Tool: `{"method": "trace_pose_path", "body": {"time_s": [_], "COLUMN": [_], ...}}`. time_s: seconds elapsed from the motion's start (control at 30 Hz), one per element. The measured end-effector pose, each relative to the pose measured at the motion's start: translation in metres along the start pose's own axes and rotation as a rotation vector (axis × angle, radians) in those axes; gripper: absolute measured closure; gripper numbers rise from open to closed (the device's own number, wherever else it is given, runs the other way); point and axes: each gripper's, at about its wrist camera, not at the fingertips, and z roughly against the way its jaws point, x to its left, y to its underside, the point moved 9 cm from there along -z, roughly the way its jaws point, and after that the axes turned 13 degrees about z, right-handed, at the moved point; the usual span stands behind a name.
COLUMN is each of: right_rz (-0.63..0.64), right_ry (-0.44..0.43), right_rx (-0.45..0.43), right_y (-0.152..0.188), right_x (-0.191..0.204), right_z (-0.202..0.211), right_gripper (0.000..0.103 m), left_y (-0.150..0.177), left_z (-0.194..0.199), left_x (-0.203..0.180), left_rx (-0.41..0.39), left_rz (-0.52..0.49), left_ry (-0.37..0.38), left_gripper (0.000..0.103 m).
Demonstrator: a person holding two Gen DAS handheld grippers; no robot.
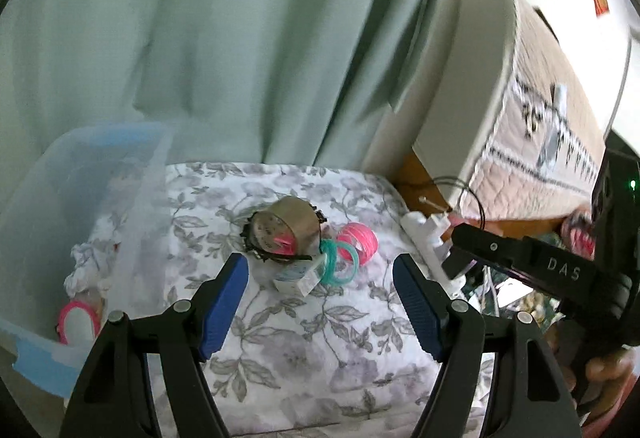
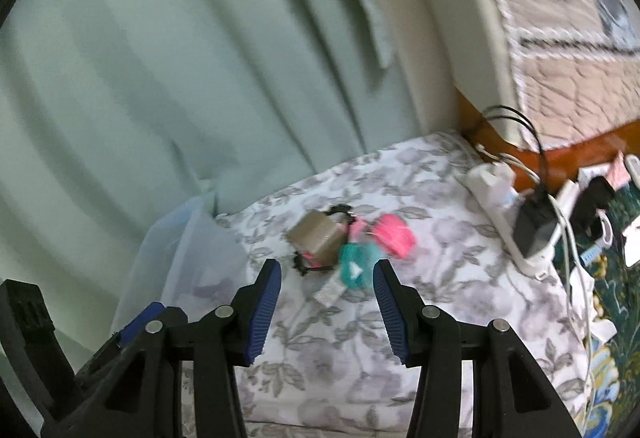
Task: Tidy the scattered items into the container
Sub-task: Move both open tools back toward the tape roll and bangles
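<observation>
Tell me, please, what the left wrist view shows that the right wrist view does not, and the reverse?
Only the left wrist view looks into the clear container, at a pink-rimmed item and white crumpled stuff.

Only the right wrist view shows the black charger on the power strip.

Both show the brown tape roll, teal coil and pink coil on the floral cloth, both grippers open.

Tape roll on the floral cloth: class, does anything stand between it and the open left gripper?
Nothing visible does. Bare floral cloth lies between the left gripper and the tape roll.
</observation>
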Motion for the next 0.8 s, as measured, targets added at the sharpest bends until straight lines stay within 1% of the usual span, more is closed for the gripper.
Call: {"method": "trace_pose_path", "body": {"time_s": [0.13, 0.2, 0.37, 0.47, 0.6, 0.7, 0.8], "right_rz": [-0.042, -0.058, -0.080, -0.081, -0.080, -0.068, -0.056], "right_ry": [0.017, 0.020, 0.020, 0.021, 0.029, 0.040, 0.052], "right_rx": [0.021, 0.041, 0.105, 0.147, 0.198, 0.221, 0.244], "right_y": [0.006, 0.012, 0.029, 0.038, 0.046, 0.046, 0.045], "right_x": [-0.026, -0.036, -0.048, -0.052, -0.058, -0.062, -0.066], "right_z": [-0.009, -0.016, -0.040, -0.056, -0.078, -0.095, -0.112], "right_gripper": [0.051, 0.051, 0.051, 0.051, 0.051, 0.051, 0.051], "left_y": [0.012, 0.017, 0.021, 0.021, 0.016, 0.009, 0.002], "left_z": [-0.019, -0.033, -0.058, -0.076, -0.105, -0.124, -0.147], "left_x": [-0.003, 0.000, 0.009, 0.015, 0.020, 0.024, 0.029], "left_rx": [0.058, 0.089, 0.131, 0.150, 0.178, 0.189, 0.209], "left_rz": [-0.031, -0.028, -0.009, -0.006, -0.005, -0.003, 0.025], "left_ry": [-0.038, -0.061, -0.091, -0.107, -0.111, -0.109, -0.110], "left_gripper": [0.027, 0.027, 0.027, 0.027, 0.028, 0.028, 0.028]}}
